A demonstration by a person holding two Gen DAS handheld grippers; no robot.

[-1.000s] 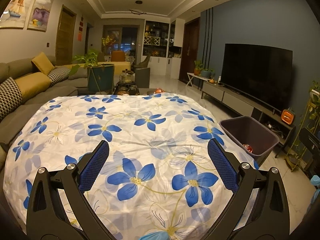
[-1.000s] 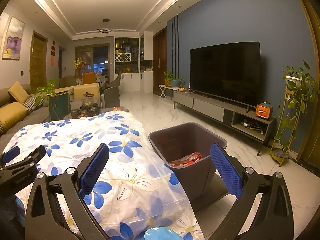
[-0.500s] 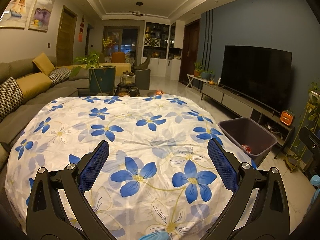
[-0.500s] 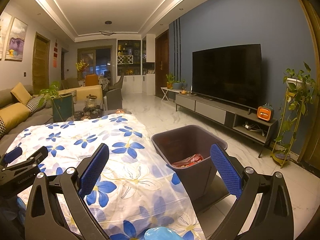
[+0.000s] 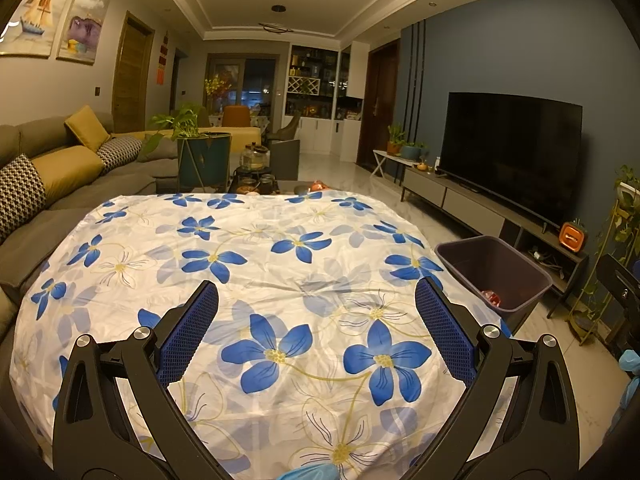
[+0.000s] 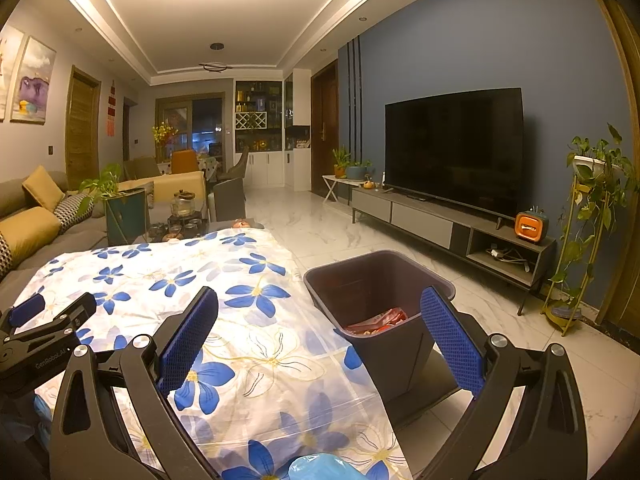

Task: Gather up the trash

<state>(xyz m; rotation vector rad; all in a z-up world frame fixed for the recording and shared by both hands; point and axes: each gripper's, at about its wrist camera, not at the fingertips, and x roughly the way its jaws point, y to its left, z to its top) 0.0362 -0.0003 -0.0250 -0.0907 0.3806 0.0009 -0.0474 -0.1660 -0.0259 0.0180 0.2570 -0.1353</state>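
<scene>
While both tools hang above the table, neither holds anything. Left gripper (image 5: 316, 320): jaws spread wide, blue pads apart, nothing between them, poised over the floral tablecloth (image 5: 256, 248). Right gripper (image 6: 320, 328): jaws likewise wide apart and empty, aimed toward the table's right edge, with the trash bin (image 6: 400, 344) showing between its fingers.

Bin is dark, open-topped, standing on the marble floor (image 6: 520, 344) just beside the cloth-covered table. Red wrappers (image 6: 378, 320) lie inside near the bottom; in the left wrist view only a small red patch (image 5: 491, 297) shows within the bin (image 5: 472, 254).

Cloth: white with blue flowers, wrinkled; no loose litter seen on the visible part.

Left gripper also appears at the left edge of the right wrist view (image 6: 44, 320), low over the cloth.

Surroundings: sofa (image 5: 52, 184) with yellow cushions to the left, television (image 6: 454, 148) on a low console against the blue wall, potted plant (image 6: 596, 184) on a stand at right.
</scene>
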